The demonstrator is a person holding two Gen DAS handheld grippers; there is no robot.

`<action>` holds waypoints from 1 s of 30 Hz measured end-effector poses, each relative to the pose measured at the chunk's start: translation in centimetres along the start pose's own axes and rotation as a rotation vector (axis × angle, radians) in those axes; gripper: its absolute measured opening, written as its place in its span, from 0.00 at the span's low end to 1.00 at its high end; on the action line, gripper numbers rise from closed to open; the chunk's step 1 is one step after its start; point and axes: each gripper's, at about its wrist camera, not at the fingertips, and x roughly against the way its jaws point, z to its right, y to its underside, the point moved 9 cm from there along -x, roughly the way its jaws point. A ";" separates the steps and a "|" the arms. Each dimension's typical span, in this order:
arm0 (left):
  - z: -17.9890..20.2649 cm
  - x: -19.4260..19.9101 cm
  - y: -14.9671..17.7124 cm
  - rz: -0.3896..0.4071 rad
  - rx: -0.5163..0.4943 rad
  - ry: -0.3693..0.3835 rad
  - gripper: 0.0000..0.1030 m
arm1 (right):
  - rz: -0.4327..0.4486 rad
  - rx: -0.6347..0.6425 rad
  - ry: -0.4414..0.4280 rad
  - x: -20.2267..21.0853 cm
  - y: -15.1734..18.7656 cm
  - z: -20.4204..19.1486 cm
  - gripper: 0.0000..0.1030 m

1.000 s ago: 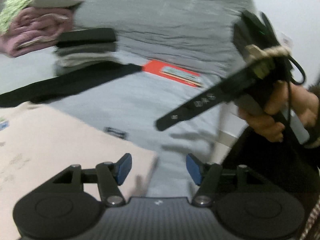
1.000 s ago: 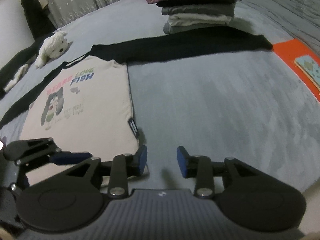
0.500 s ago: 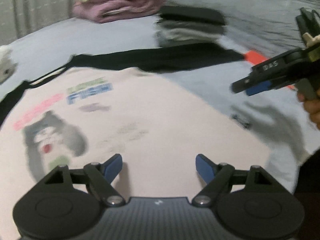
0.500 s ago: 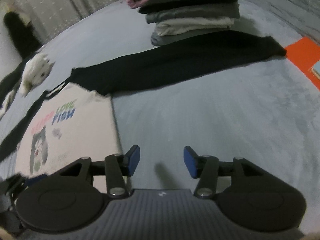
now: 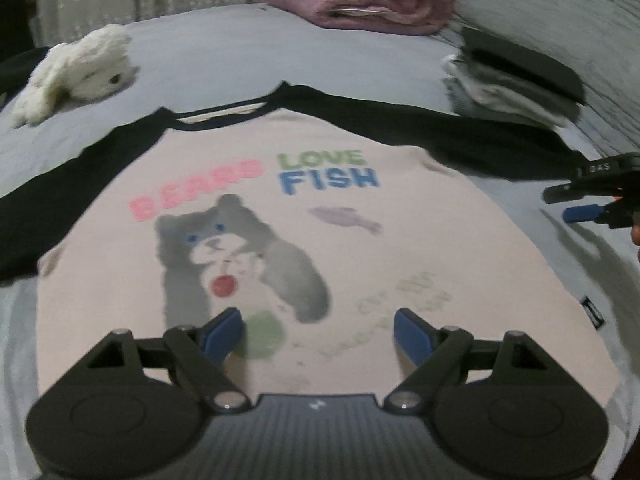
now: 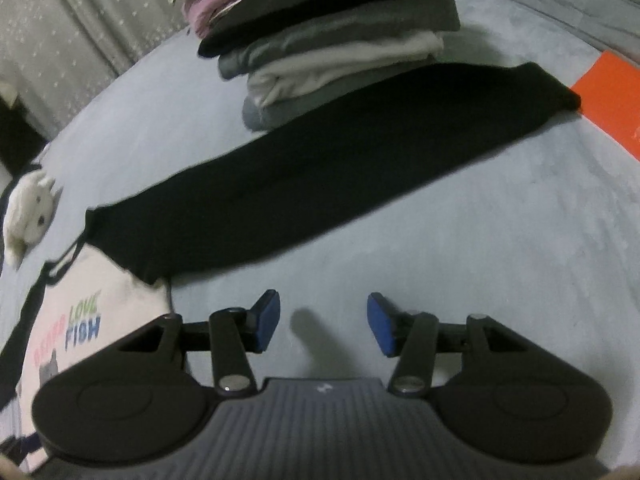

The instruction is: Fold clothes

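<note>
One long-sleeved shirt (image 5: 320,248), cream body with black sleeves, printed with a bear and the words "LOVE FISH", spread flat and face up on the grey bed (image 5: 224,52), directly ahead of and beneath the left gripper (image 5: 318,330). Left gripper: blue pads spread wide, empty, poised over the lower print. One black sleeve (image 6: 320,172) stretched straight, lying ahead of the right gripper (image 6: 323,322). Right gripper: pads parted, holding nothing, above bare bedding beside the shirt's edge. Beyond the sleeve: a stack of folded clothes (image 6: 340,44). Far left of it: a white plush toy (image 5: 76,72). Far right: an orange item (image 6: 612,92).
</note>
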 end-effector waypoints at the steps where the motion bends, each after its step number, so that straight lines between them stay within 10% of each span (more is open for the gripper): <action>1: -0.4 0.0 -0.1 0.000 0.009 -0.011 0.82 | 0.008 -0.014 -0.003 -0.2 -0.3 0.1 0.51; 30: -3.5 -0.7 -0.6 0.009 0.083 -0.121 0.83 | 0.387 -0.652 -0.183 -1.9 -6.6 10.4 0.42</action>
